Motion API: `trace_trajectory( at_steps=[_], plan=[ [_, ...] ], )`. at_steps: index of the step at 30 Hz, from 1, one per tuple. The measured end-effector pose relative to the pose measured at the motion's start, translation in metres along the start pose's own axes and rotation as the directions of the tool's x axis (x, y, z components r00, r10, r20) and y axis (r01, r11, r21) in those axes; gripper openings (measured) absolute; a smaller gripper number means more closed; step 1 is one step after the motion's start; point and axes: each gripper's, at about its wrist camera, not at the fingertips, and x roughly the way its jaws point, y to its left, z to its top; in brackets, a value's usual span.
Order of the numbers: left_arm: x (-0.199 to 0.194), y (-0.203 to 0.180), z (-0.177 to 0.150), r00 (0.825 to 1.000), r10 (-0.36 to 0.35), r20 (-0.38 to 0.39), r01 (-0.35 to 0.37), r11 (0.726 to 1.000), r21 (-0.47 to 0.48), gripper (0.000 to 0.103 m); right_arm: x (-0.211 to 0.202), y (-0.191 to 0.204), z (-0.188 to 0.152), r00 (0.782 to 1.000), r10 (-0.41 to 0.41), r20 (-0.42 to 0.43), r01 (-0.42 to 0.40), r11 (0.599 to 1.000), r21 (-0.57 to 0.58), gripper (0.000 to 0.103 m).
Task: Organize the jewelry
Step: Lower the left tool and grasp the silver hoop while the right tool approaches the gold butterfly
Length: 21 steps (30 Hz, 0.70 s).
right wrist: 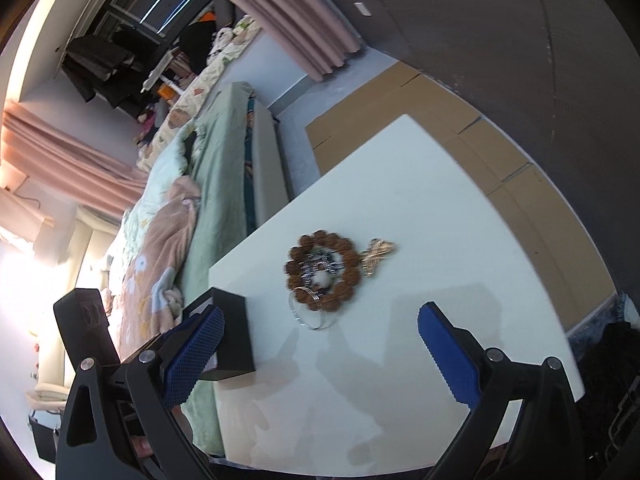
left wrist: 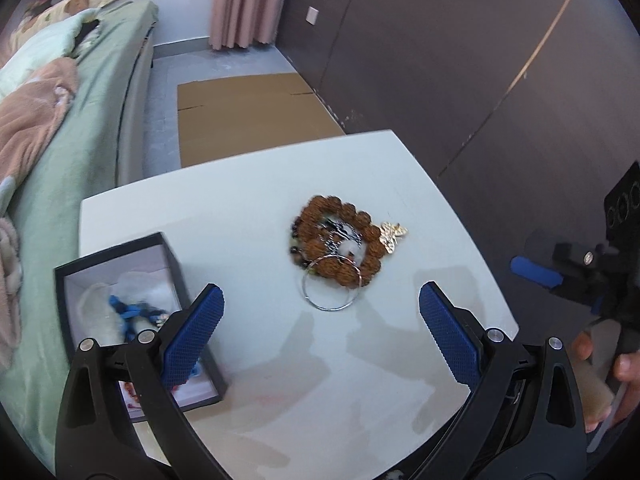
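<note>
Box (left wrist: 120,308) sits lower left of your left wrist view, already holding some pieces. Left gripper (left wrist: 320,332) spread, empty. Jewelry pile (left wrist: 340,248) is mid-frame on the table (left wrist: 240,208): bead bracelet, silver ring (left wrist: 332,288), gold piece (left wrist: 394,236), all tangled. Right gripper (right wrist: 320,344) spread, empty. Risk: grabbing one drags the rest.

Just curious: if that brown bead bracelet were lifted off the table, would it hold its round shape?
Probably not: the bead bracelet looks strung from separate knobbly beads, so it would likely sag. The rough beads should grip well. The thin metal ring lying partly on it might get dragged along.
</note>
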Motion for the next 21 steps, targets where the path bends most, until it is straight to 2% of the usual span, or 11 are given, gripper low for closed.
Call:
trace_trajectory(
  at_steps=[11,21],
  plan=[
    [0.049,-0.021,-0.009,0.998,0.029,-0.061,-0.025,0.997,0.074,0.097,0.006,-0.023,0.005,1.0,-0.023,-0.016,0.024,0.999,0.022,0.095],
    [0.077,-0.016,-0.01,0.995,0.039,-0.089,-0.031,0.995,0.093,0.095,0.025,-0.032,0.01,0.998,-0.059,-0.038,0.06,0.998,0.032,0.095]
  ],
)
